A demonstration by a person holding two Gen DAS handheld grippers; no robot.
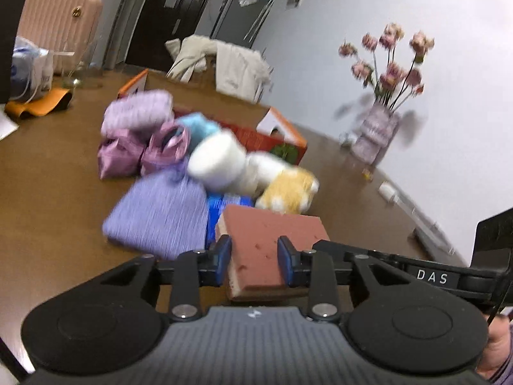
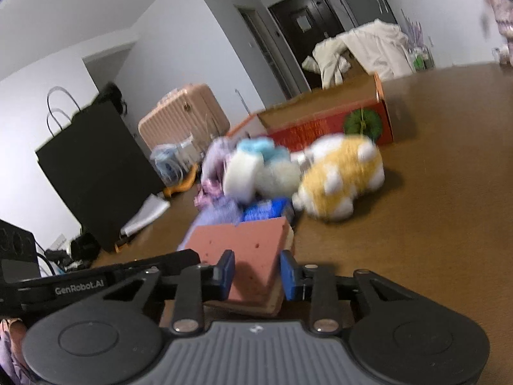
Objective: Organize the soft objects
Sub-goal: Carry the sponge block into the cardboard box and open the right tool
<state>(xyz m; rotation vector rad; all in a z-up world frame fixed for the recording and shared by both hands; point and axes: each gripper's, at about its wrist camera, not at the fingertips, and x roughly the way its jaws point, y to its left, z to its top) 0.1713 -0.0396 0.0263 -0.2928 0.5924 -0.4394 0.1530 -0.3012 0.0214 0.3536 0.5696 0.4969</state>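
A pink sponge (image 1: 272, 227) with a tan underside sits between the blue pads of my left gripper (image 1: 255, 256), which is shut on it. In the right wrist view the pink sponge (image 2: 243, 240) is likewise squeezed by my right gripper (image 2: 256, 272). It looks like one sponge held from both sides, a little above the brown table (image 1: 48, 176). Just beyond lies a blurred heap: a purple folded cloth (image 1: 157, 215), a white roll (image 1: 218, 163), a yellow-and-white plush (image 1: 288, 192), pink satin pouches (image 1: 141, 154) and a light blue fluffy piece (image 1: 198, 125).
An open red-and-orange cardboard box (image 1: 266, 138) stands behind the heap. A vase of pink flowers (image 1: 375, 134) is at the right by the wall. A black paper bag (image 2: 93, 170) and a pink suitcase (image 2: 186, 115) stand off to the left.
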